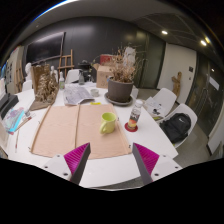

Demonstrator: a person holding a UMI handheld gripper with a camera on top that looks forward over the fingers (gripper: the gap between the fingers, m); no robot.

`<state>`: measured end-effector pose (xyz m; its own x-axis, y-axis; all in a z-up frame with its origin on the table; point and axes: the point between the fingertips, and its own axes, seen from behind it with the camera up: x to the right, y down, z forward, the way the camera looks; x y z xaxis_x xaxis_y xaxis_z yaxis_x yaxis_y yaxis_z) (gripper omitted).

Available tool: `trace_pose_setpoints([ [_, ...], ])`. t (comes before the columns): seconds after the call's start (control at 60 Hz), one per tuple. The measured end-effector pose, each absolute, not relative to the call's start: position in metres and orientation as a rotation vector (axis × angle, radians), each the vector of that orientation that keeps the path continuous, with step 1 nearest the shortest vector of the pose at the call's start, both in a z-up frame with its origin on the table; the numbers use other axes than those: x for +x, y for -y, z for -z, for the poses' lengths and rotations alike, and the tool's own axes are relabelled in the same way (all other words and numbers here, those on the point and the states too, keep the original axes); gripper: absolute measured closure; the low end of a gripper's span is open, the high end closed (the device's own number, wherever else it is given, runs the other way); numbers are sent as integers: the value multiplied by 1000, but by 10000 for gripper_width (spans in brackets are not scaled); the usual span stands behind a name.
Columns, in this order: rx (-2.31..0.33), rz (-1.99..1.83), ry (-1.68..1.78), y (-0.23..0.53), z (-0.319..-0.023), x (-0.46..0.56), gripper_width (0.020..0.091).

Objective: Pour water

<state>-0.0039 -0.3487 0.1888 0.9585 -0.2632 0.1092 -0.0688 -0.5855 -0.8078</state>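
tongs open, empty; green cup and labelled bottle beyond, label unreadable.

White table with brown mat, green cup, plant pot

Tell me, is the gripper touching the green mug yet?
Apart. The gripper view shows bare mat between the open gripper and the green mug, which stands beyond the fingertips.

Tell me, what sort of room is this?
Probably an office or studio meeting room: a big white table with chairs round it, a potted dried plant, papers, and an easel at the back wall.
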Motion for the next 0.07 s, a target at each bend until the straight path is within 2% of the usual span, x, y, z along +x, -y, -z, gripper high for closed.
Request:
trace_pose_setpoints([
  [0.067, -2192, 270, -227, 348, -189, -5, 246],
])
